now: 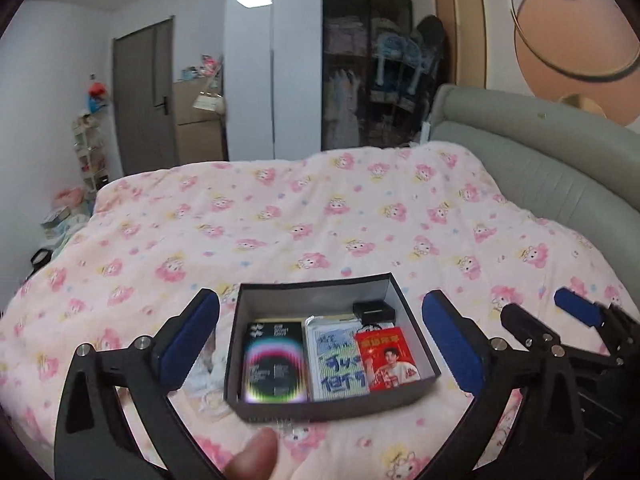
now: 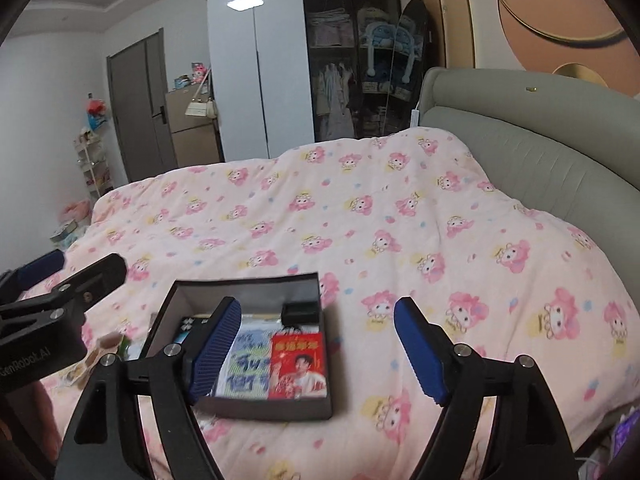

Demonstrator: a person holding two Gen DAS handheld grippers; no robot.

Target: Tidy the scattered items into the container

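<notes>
The left gripper (image 1: 320, 340) hovers above the near end of the box (image 1: 412, 304), jaws spread wide to either side of it and holding nothing. The right gripper (image 2: 318, 346) sits just to the right of it, jaws also wide open and empty; its left finger overlaps the box (image 2: 248, 284) in the right wrist view.

The box rests on a bed (image 1: 280, 220) covered by a pink cartoon-print quilt. Inside lie a black card pack (image 1: 274, 364), a white packet (image 1: 336, 360), a red card (image 1: 386, 356) and a small black case (image 1: 374, 310). A few small items (image 2: 102, 350) lie on the quilt left of the box; they are too blurred to identify.

Behind the bed stand a white wardrobe (image 1: 272, 72), a dark cabinet (image 1: 366, 64) and a grey door (image 1: 146, 96). A grey headboard (image 1: 540, 152) runs along the right.
</notes>
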